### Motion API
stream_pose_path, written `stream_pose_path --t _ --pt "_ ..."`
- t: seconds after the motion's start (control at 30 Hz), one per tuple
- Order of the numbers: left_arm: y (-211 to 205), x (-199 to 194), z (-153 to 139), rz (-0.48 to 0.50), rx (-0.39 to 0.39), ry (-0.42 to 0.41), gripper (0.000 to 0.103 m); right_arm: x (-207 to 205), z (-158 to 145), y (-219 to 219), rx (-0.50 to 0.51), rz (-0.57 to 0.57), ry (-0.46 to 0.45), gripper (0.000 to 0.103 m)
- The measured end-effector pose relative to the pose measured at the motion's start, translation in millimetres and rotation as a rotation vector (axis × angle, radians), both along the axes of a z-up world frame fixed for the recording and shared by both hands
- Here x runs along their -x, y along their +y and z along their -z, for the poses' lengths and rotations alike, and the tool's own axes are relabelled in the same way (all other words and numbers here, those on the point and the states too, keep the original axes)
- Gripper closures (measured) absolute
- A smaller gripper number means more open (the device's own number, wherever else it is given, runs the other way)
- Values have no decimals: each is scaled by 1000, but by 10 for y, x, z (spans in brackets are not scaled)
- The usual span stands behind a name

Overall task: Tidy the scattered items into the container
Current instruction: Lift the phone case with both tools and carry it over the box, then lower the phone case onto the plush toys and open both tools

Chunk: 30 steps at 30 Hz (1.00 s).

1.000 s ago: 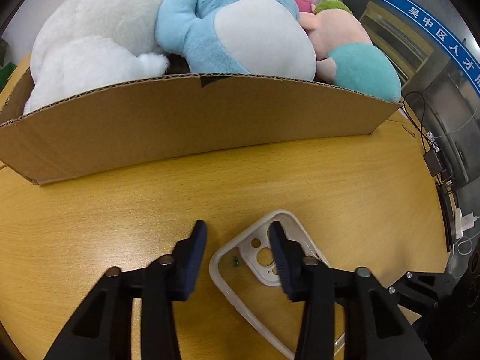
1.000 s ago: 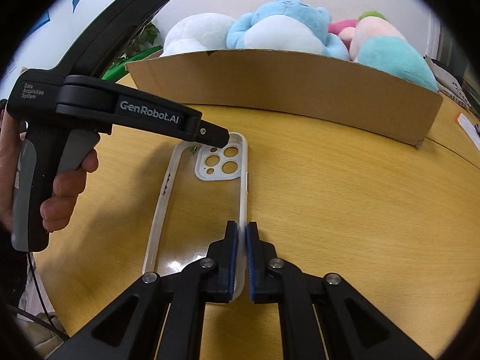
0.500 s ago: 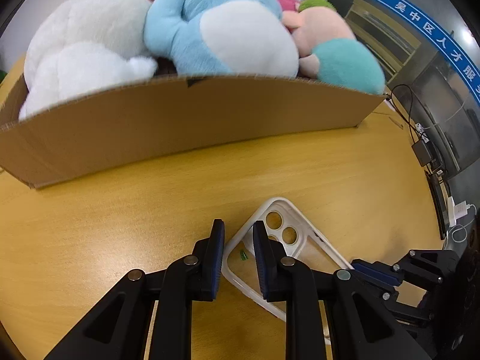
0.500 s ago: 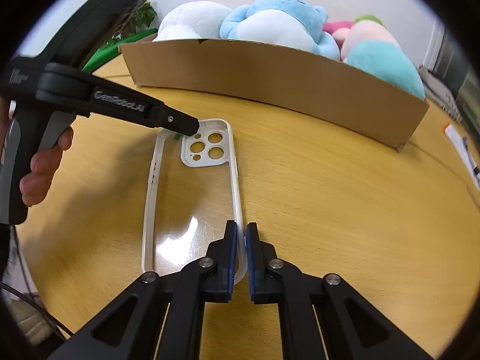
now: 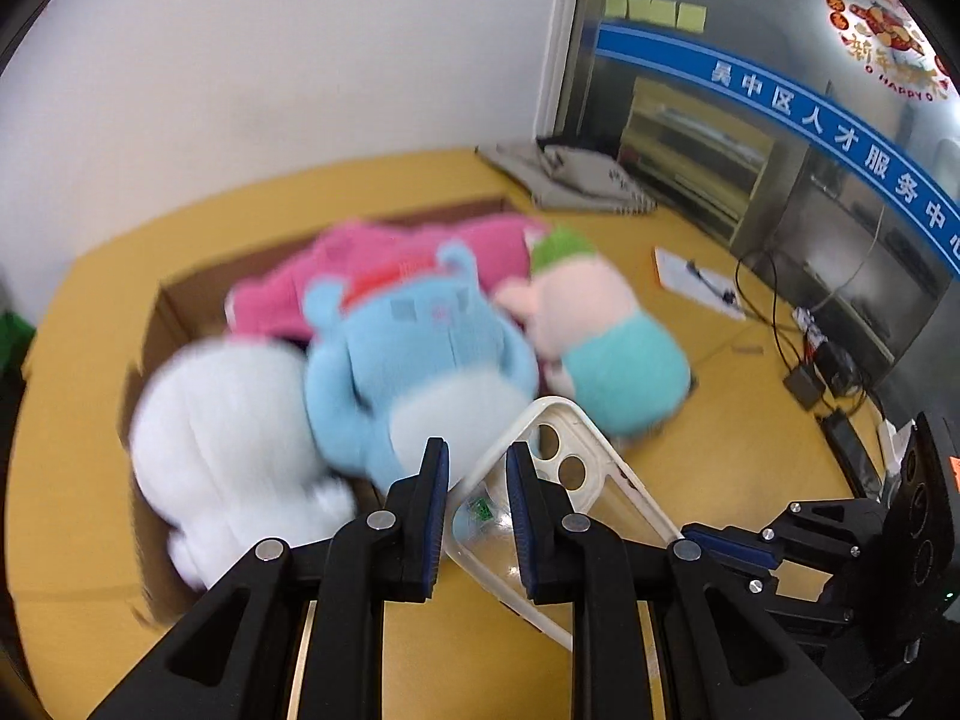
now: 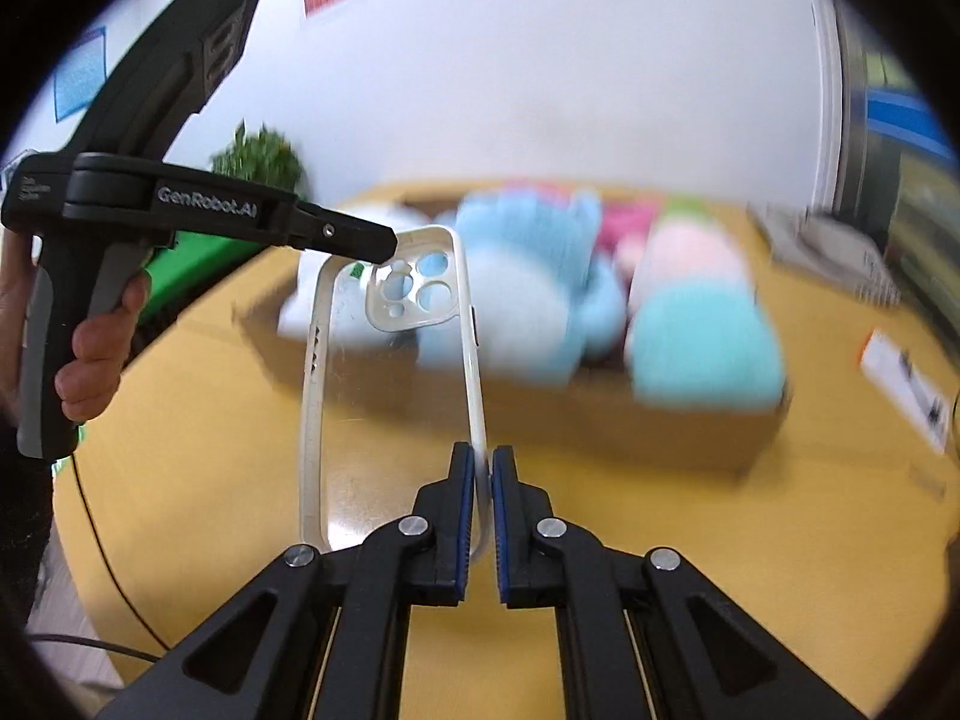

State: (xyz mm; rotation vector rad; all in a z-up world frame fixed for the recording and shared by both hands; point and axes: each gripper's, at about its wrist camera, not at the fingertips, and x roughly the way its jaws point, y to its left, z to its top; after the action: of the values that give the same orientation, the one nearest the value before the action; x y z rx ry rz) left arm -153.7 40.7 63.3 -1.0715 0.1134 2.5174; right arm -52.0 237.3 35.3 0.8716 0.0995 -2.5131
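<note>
Clear phone case (image 6: 396, 384) is hanging between both tongs: right tongs (image 6: 483, 516) clenched on its long edge, left tongs (image 5: 477, 516) pinching its camera corner; I am keeping it level over the cardboard box (image 6: 600, 426).

On my left feed, the left hand-held gripper (image 5: 477, 501) pinches the camera-end corner of the clear phone case with a white rim (image 5: 591, 483). Beyond it, the brown cardboard box (image 5: 174, 306) on the yellow wooden bench (image 5: 732, 420) holds white (image 5: 228, 438), blue (image 5: 426, 360), pink (image 5: 384, 267) and teal-bodied (image 5: 606, 348) plush toys, blurred.
</note>
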Motion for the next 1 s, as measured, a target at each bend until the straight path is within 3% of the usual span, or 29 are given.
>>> stream_pose_path --t 0.17,0.37,0.5,0.7,0.93,1.0 --pt "-75 565 -547 2 -12 112 83 501 -503 -113 -1 18 131 98" --pt "-69 1361 -627 -14 6 116 83 1326 -703 -141 16 58 158 98" --pt "-94 1864 -427 -34 -20 50 83 1750 -634 -145 9 72 120 97" --pt "-150 2292 -34 -52 -68 -43 83 2182 -339 -202 -38 79 53 97" --pt "-143 2520 426 -93 -37 -150 86 2454 -24 -224 -77 76 -42 98" --pt "-188 2505 493 -119 -30 -160 78 2481 68 -246 -97 71 -64 99"
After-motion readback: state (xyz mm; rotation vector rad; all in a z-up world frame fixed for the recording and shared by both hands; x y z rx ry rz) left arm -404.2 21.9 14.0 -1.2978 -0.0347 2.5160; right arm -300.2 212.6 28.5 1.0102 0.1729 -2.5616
